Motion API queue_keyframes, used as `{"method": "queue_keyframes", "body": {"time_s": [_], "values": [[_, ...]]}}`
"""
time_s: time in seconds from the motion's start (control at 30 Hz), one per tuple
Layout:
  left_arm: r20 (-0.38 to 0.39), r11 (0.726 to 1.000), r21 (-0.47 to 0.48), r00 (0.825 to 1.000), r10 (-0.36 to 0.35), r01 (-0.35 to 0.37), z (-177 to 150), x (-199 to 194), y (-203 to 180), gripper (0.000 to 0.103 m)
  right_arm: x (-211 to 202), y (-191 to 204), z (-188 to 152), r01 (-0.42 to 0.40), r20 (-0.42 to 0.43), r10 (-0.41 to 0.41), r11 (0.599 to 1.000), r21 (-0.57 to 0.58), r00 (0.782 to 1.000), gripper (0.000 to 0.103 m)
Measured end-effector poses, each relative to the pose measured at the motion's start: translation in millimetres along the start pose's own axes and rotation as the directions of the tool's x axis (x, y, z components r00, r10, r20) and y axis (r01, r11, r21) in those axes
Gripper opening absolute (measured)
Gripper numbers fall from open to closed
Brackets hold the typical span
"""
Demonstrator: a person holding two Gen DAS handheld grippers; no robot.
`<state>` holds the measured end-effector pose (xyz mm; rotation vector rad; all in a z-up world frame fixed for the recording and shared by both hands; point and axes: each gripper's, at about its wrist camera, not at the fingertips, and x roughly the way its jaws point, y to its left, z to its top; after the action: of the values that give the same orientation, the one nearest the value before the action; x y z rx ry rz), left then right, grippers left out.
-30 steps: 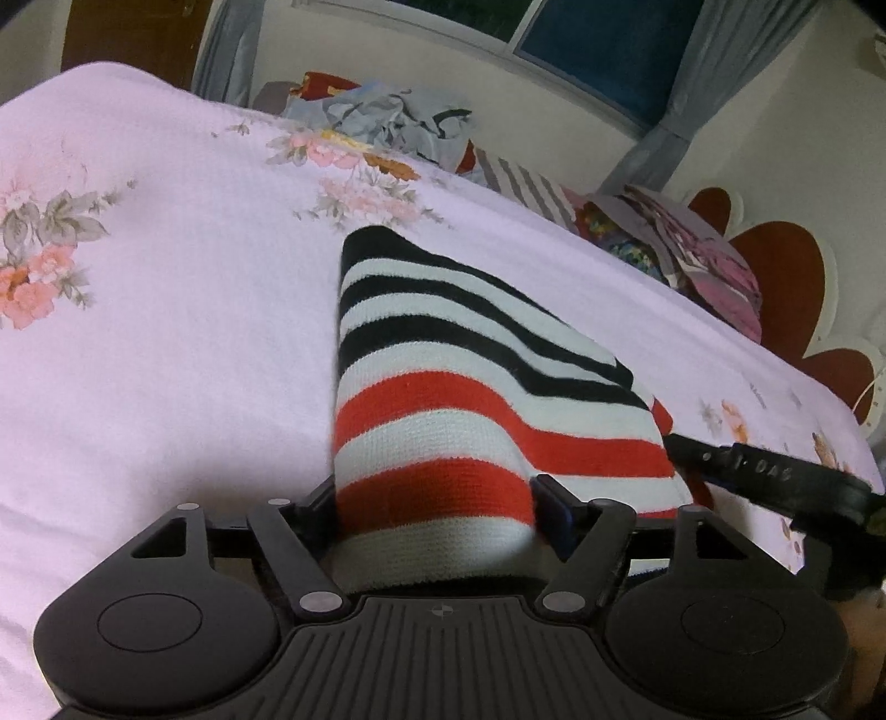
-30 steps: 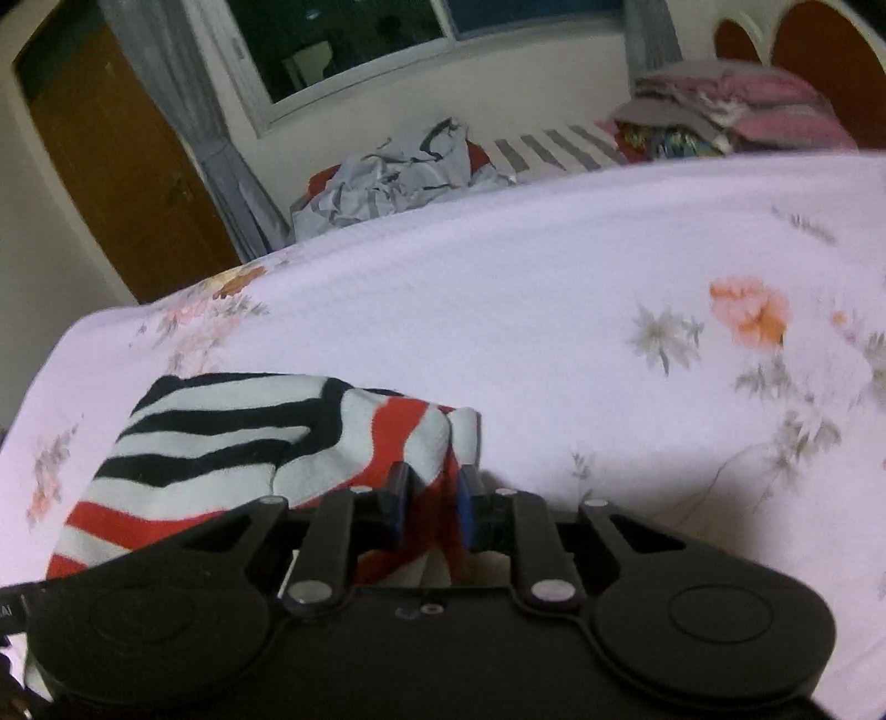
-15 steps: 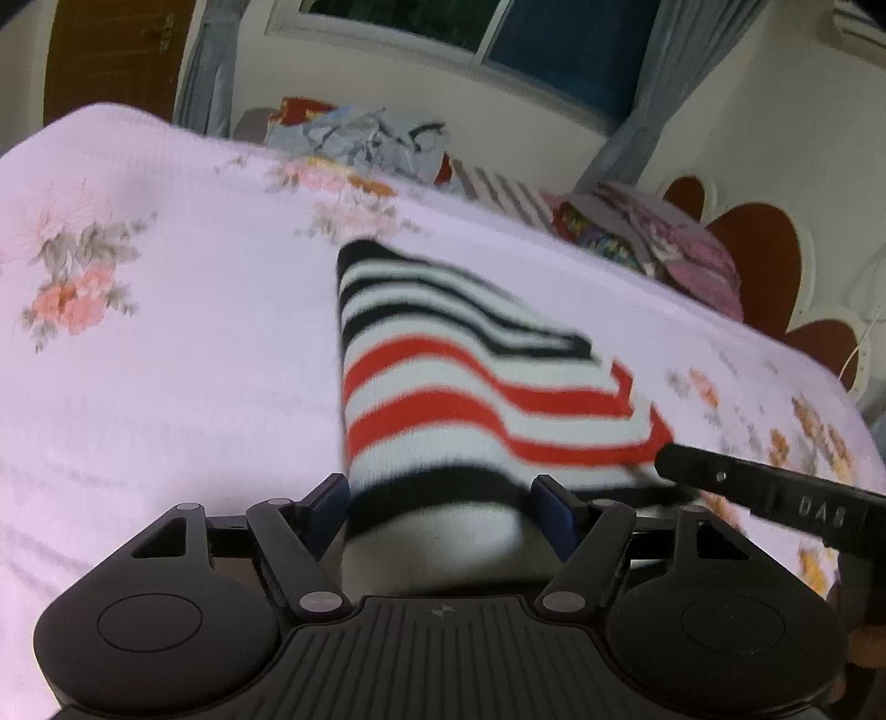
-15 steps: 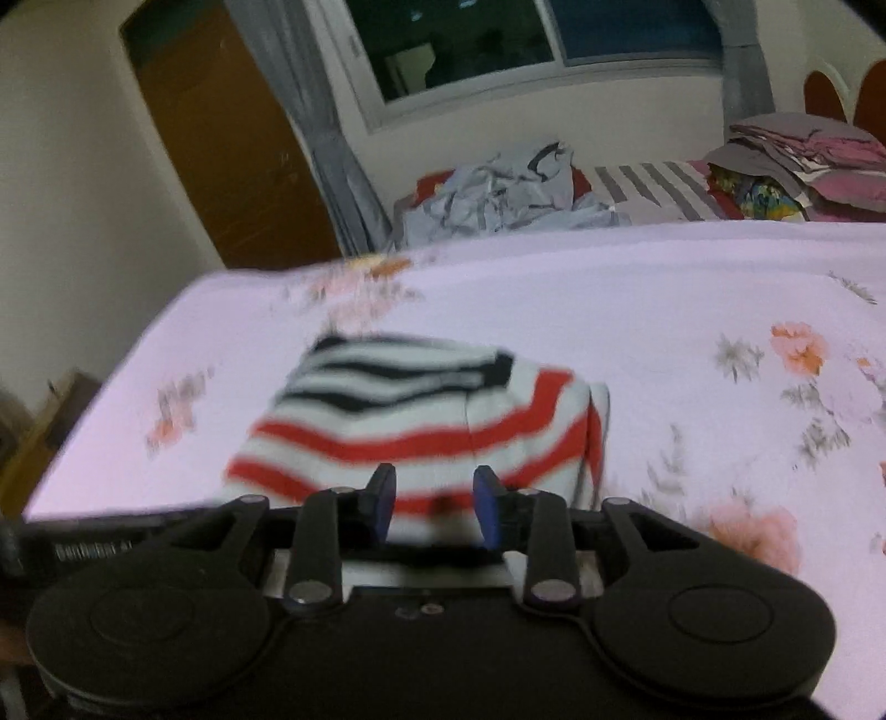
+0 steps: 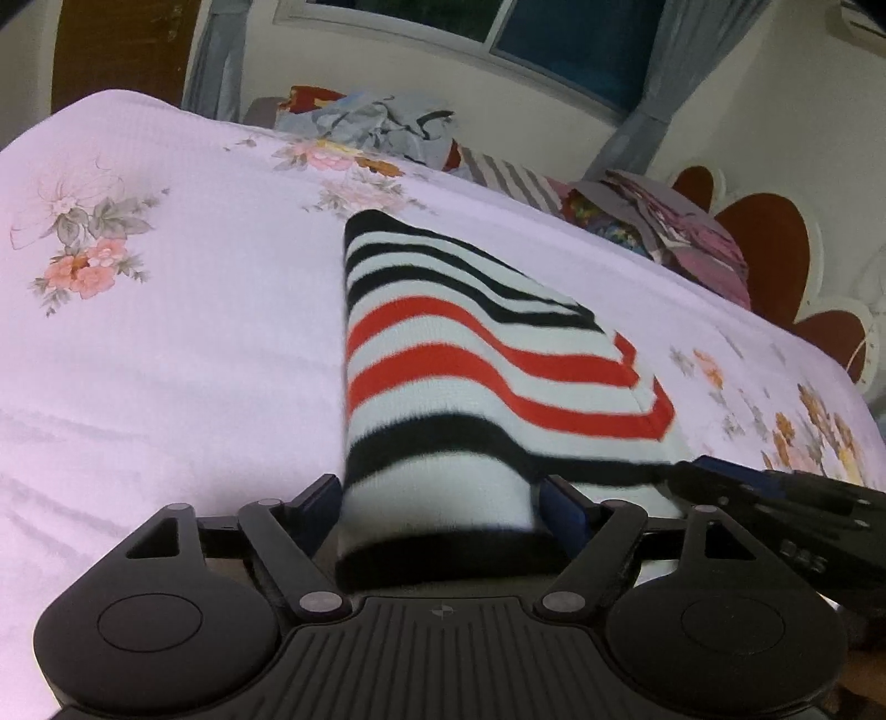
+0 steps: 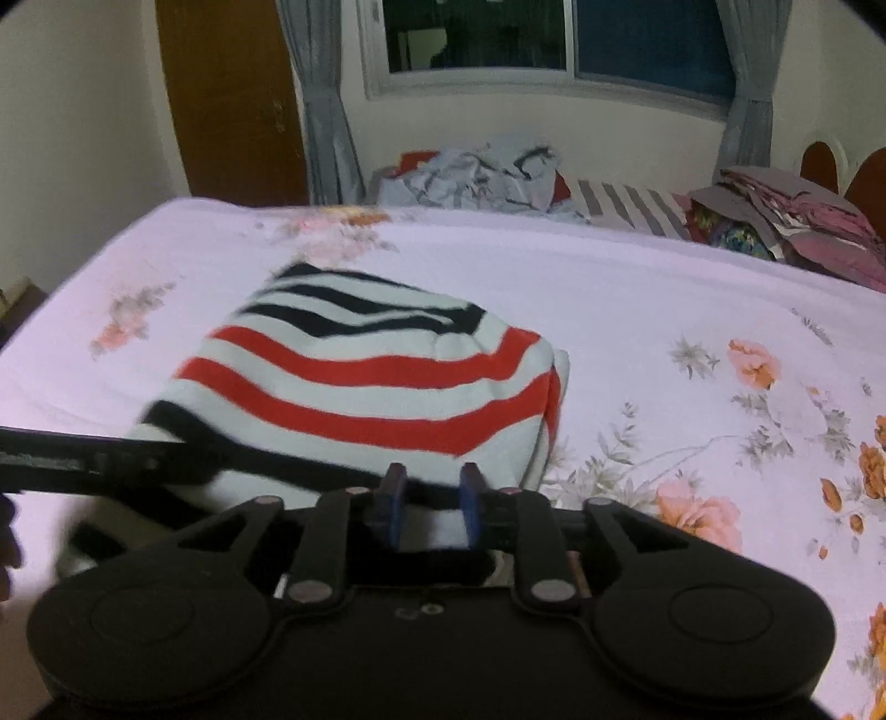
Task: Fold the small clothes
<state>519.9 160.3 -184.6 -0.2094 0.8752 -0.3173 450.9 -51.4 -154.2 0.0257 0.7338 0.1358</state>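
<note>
A small knitted garment with black, white and red stripes [image 5: 470, 376] lies folded on the pink floral bed sheet [image 5: 166, 332]. My left gripper [image 5: 437, 498] has its jaws wide apart, with the garment's near edge lying between them. My right gripper [image 6: 426, 498] is open with a narrow gap, and the garment's [image 6: 376, 387] near edge lies between its blue pads [image 6: 470, 498]. The right gripper shows as a dark bar at the right of the left wrist view [image 5: 775, 498]. The left gripper crosses the left of the right wrist view [image 6: 88, 454].
A heap of grey clothes [image 6: 476, 177] and a striped pillow [image 6: 631, 205] lie at the far edge of the bed. A stack of folded pink and purple fabrics [image 6: 797, 227] lies by the red headboard [image 5: 769, 243]. A wooden door [image 6: 232, 94] and a window [image 6: 554, 39] are behind.
The garment has been laid over into a shorter fold and both grippers have drawn back toward me. The right gripper, shut on the cloth a second ago, has opened.
</note>
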Motion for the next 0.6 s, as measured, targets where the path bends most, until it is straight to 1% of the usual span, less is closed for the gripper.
{"method": "queue_keyframes", "body": {"time_s": [0.03, 0.17, 0.27, 0.3, 0.37, 0.47, 0.53, 0.57, 0.6], "values": [[0.000, 1.000, 0.004, 1.000, 0.001, -0.001, -3, -3, -1, 0.077, -8, 3, -3, -0.002, 0.006, 0.002, 1.000, -0.010, 1.000, 0.023], [-0.005, 1.000, 0.009, 1.000, 0.005, -0.005, -13, -13, -3, 0.078, -26, 5, -17, 0.031, 0.017, -0.031, 0.999, -0.026, 0.999, 0.023], [-0.002, 0.999, 0.036, 1.000, 0.016, -0.016, -19, -15, -5, 0.077, -24, 2, -27, 0.072, -0.017, -0.073, 0.997, -0.035, 0.997, 0.024], [-0.002, 0.999, 0.039, 1.000, 0.018, -0.018, -20, -14, -4, 0.077, -21, 0, -30, 0.076, -0.036, -0.077, 0.997, -0.026, 0.996, 0.027], [-0.008, 0.999, 0.031, 1.000, 0.014, -0.014, -21, -11, -2, 0.078, -12, -4, -37, 0.076, -0.068, -0.076, 0.997, 0.004, 0.995, 0.027], [-0.010, 0.999, 0.037, 1.000, 0.010, -0.010, -21, -11, -1, 0.080, -4, -10, -41, 0.069, -0.076, -0.064, 0.995, 0.067, 0.995, 0.028], [-0.031, 0.999, 0.038, 1.000, -0.003, 0.004, -20, -10, -1, 0.084, -1, -22, -43, 0.053, -0.081, -0.041, 0.987, 0.149, 0.996, 0.034], [-0.041, 0.999, 0.033, 0.999, -0.013, 0.014, -20, -11, -1, 0.085, -1, -32, -45, 0.035, -0.085, -0.018, 0.978, 0.204, 0.996, 0.039], [-0.043, 0.999, 0.032, 0.999, -0.019, 0.020, -21, -12, 0, 0.085, 0, -38, -47, 0.020, -0.087, 0.001, 0.970, 0.244, 0.996, 0.040]]}}
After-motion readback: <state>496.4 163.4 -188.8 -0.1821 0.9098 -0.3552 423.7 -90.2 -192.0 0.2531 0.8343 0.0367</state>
